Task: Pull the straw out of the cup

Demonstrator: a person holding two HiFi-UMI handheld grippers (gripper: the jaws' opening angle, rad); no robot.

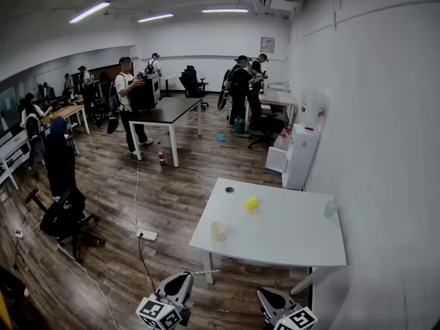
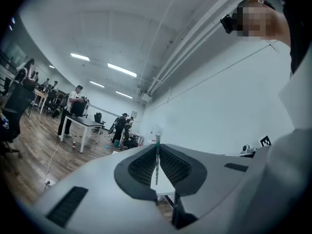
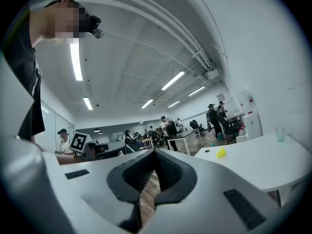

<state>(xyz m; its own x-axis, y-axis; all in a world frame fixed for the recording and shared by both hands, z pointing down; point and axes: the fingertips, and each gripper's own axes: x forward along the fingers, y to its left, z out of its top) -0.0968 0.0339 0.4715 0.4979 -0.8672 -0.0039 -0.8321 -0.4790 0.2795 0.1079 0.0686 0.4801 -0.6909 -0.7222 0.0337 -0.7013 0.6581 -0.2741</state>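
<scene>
Left tool [image 1: 184, 279], held level, pinches the straw [image 1: 205, 272].

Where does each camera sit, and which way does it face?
Head view: on the person's head, facing the room over the white table; left gripper and right gripper at bottom.
Left gripper view: along its jaws, shut on the straw, toward the white wall; torso at right.
Right gripper view: along its shut jaws, across the room; torso at left.
Shared: yellow object, in head and right gripper views.
</scene>
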